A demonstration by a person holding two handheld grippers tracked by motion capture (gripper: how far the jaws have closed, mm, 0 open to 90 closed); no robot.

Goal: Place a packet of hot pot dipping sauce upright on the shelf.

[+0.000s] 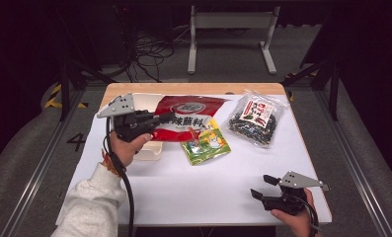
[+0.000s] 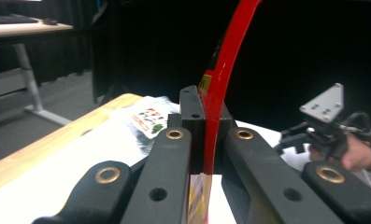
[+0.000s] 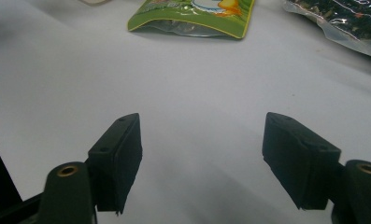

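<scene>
L gripper [image 1: 165, 118] is clamped on the edge of the red pouch [image 1: 191, 114], jaws pinched tight w/ the glossy red film bowing up between them in the left gripper view [image 2: 220, 79]. Pouch sits at table's far middle, partly lifted. R gripper [image 1: 262, 187] rests near the front right corner, jaws spread wide, nothing btwn them, over white tabletop [image 3: 192, 93]. Green pouch [image 1: 206, 143] is flat, shiny; clear crinkly bag [image 1: 255, 117] holds dark bits. A cream tray [image 1: 149, 151] lies under the L hand.

red pouch [image 1: 186, 116]: "辣蘸料" | floor [image 1: 35, 148]: "4" | other pkg txt illegible
</scene>
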